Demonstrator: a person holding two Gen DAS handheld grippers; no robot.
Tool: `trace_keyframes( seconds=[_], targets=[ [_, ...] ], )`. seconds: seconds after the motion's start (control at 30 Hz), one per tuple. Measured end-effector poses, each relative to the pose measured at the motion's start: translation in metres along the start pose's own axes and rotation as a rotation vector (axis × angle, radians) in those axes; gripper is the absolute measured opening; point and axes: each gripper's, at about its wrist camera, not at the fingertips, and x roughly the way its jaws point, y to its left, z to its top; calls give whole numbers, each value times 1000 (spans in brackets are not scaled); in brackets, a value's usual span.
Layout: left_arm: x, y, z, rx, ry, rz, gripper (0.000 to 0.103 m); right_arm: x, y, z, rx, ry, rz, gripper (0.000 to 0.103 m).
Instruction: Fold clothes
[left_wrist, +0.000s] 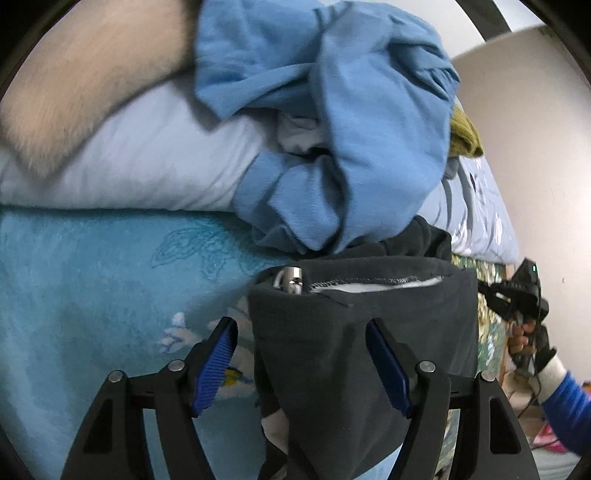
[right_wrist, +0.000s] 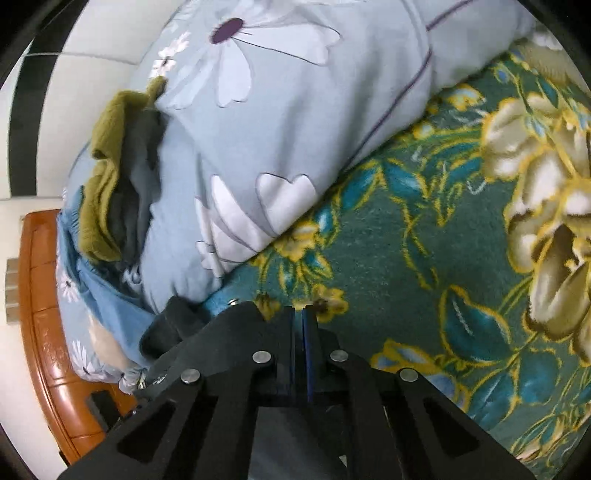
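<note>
A dark grey garment with a metal zipper pull hangs between the blue pads of my left gripper. The jaws stand wide apart and do not pinch it. Behind it a crumpled light blue garment is piled on the bed. At the far right a hand holds my right gripper at the dark garment's edge. In the right wrist view that gripper is shut, with the dark grey garment wrapped over its left finger and running under it.
A white pillow and a turquoise blanket lie to the left. A floral quilt is bunched on a green flowered blanket. Olive and grey clothes lie beside the quilt. A wooden bed frame and a wall border the bed.
</note>
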Motion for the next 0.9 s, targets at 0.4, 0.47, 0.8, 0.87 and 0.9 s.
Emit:
trace_keyframes(
  seconds=[0.4, 0.47, 0.8, 0.87, 0.9],
  targets=[
    [17, -2, 3, -49, -10, -30, 74, 23, 18, -5, -57, 60, 52, 59],
    [16, -1, 3, -59, -16, -35, 73, 30, 18, -8, -51, 68, 50, 59],
    [-13, -19, -1, -48, -121, -58, 21, -5, 39, -29, -133, -19, 75, 17],
    [-28, -27, -1, -42, -165, -80, 19, -20, 42, -32, -140, -48, 118, 13],
    [-36, -31, 0, -32, -183, -83, 19, -25, 45, -30, -150, -66, 130, 13]
  ],
)
